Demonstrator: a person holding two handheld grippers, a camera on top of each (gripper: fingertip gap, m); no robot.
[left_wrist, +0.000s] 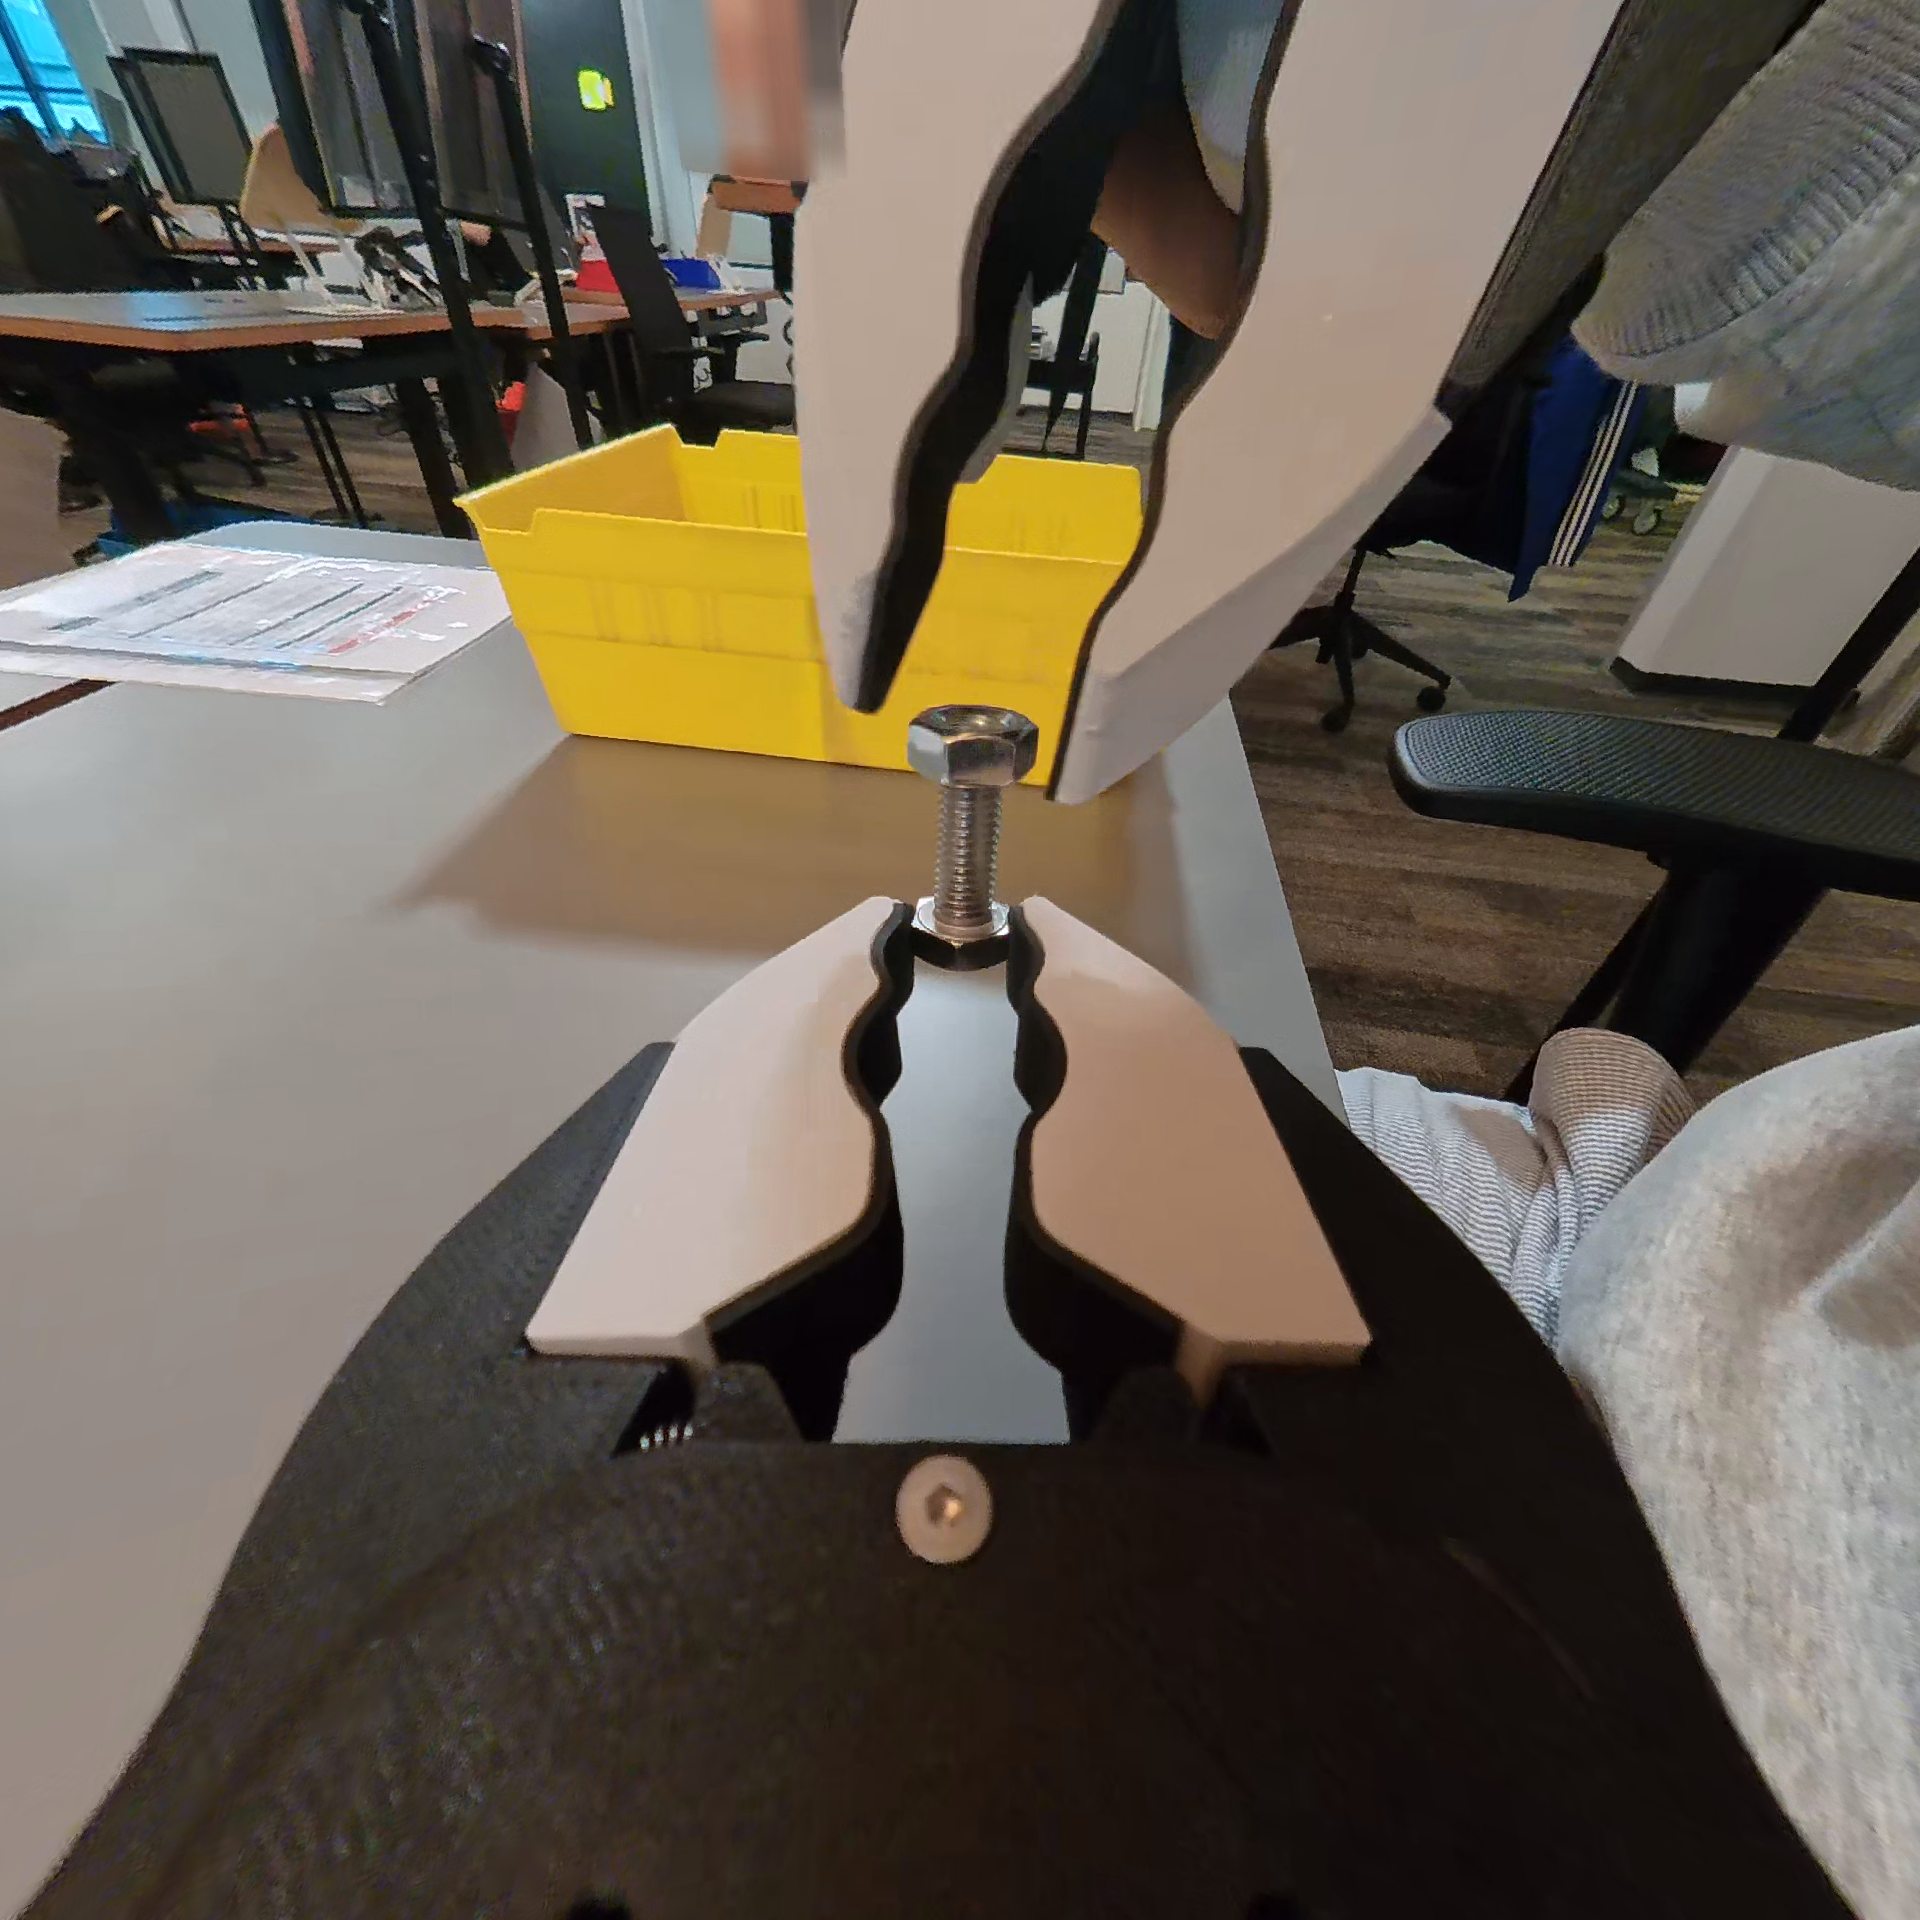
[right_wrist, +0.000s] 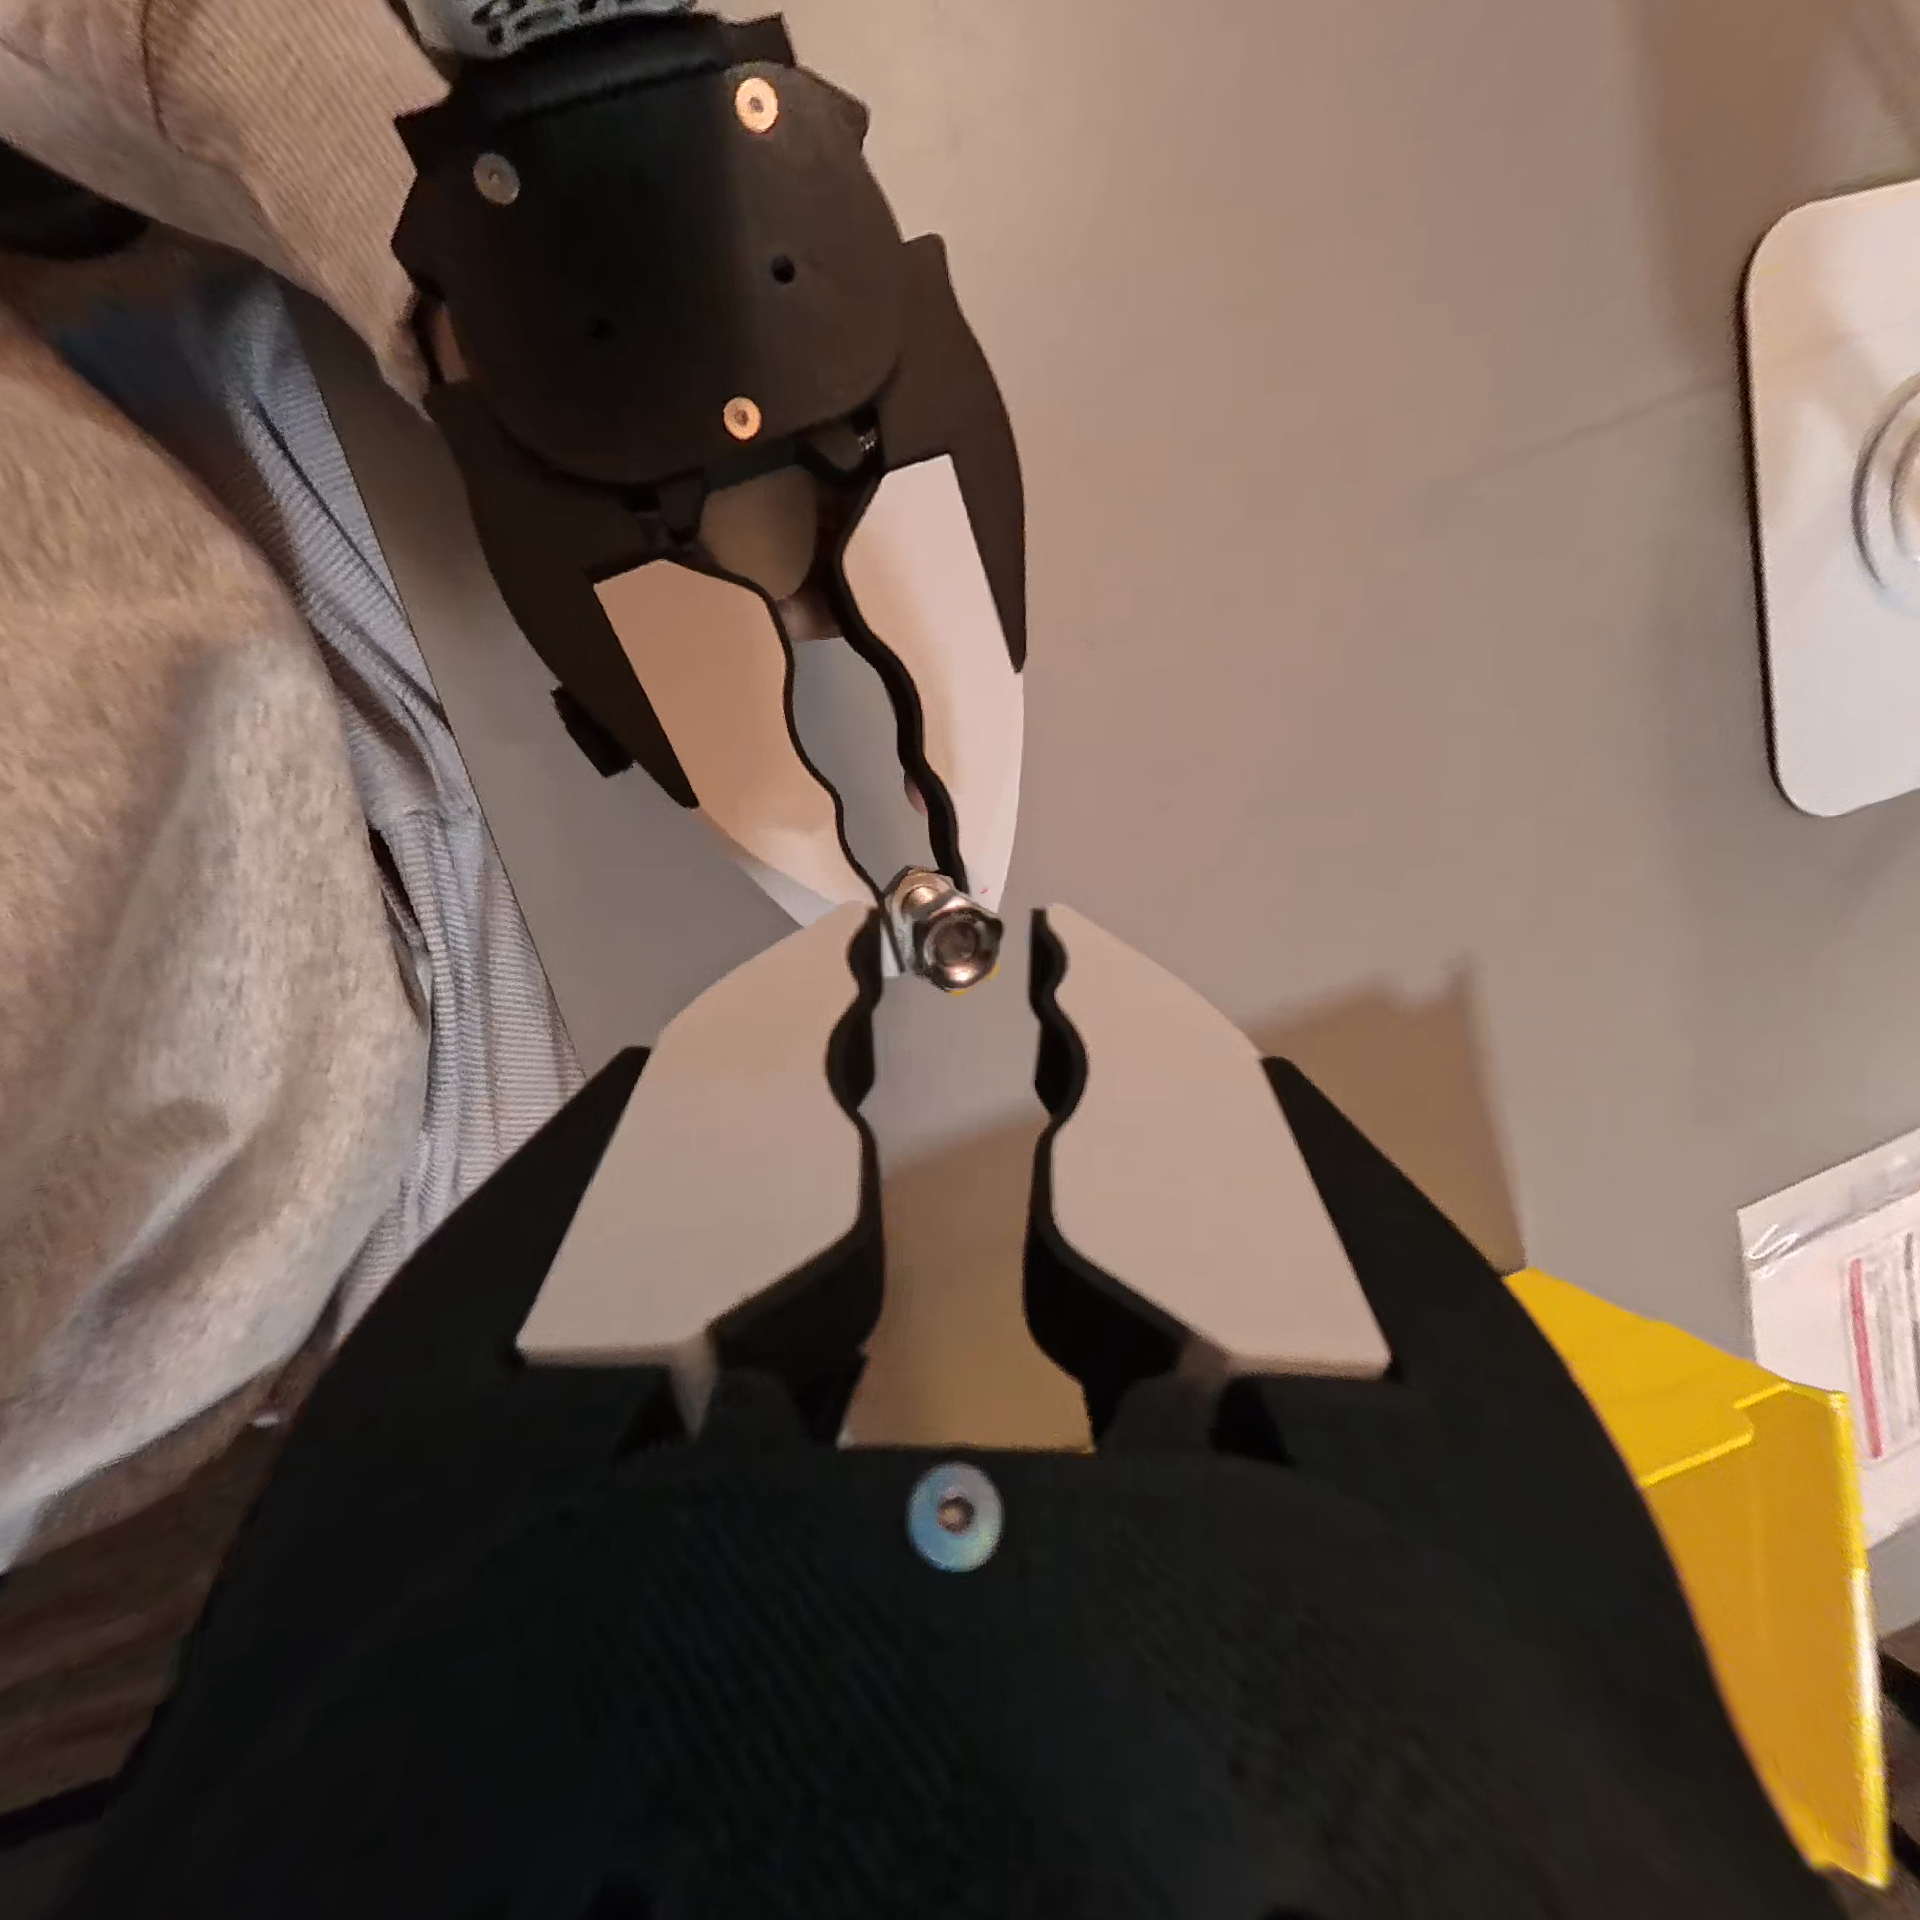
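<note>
My left gripper (left_wrist: 958, 914) is clamped on the nut (left_wrist: 956, 932) at its fingertips, and the bolt (left_wrist: 966, 821) stands upright out of it, threaded shaft vertical, hex head on top. My right gripper (right_wrist: 951, 920) comes straight down over that head — its fingers apart, one each side, neither clearly touching. Seen from above, the bolt's long axis runs almost directly into the gap. A yellow bin (left_wrist: 665, 582) sits beyond on the grey table (left_wrist: 312, 935).
</note>
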